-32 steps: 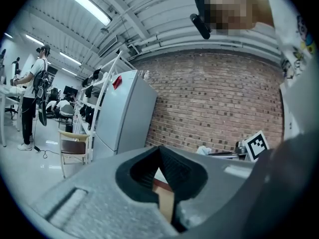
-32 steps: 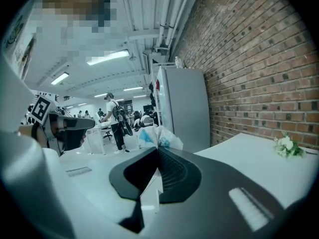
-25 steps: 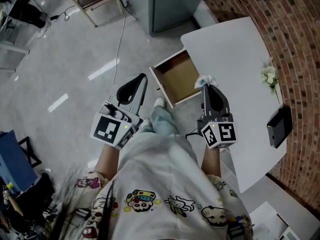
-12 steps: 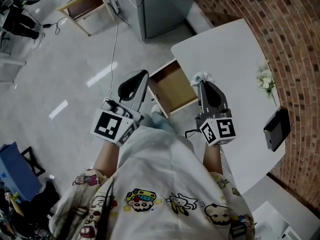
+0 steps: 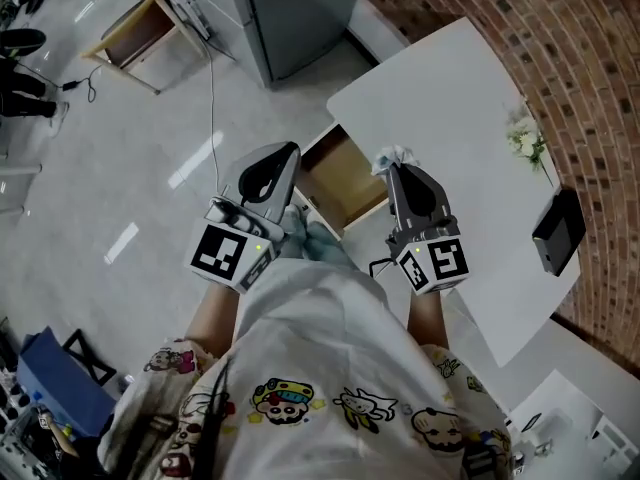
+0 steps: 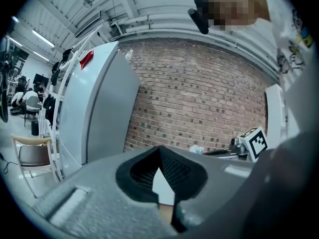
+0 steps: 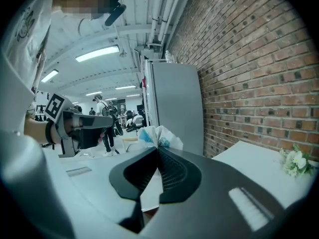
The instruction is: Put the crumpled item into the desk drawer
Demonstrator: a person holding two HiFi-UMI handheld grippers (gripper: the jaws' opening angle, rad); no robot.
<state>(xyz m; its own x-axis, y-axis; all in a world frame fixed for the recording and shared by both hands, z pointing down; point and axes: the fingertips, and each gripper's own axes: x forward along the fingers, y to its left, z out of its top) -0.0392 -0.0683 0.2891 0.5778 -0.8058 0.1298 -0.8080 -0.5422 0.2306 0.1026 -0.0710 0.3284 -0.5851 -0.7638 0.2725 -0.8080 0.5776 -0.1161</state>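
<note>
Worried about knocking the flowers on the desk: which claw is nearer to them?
Right. The right claw is at the edge of the desk, with the flowers farther across the desktop. The left claw is off the desk, on the far side of the open drawer.

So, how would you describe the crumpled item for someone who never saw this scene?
Find the white desk by the brick wall, then its open drawer. Beside it, the right hand-held gripper pinches a crumpled white-and-blue wad, the only thing held rather than lying on the desk.
</note>
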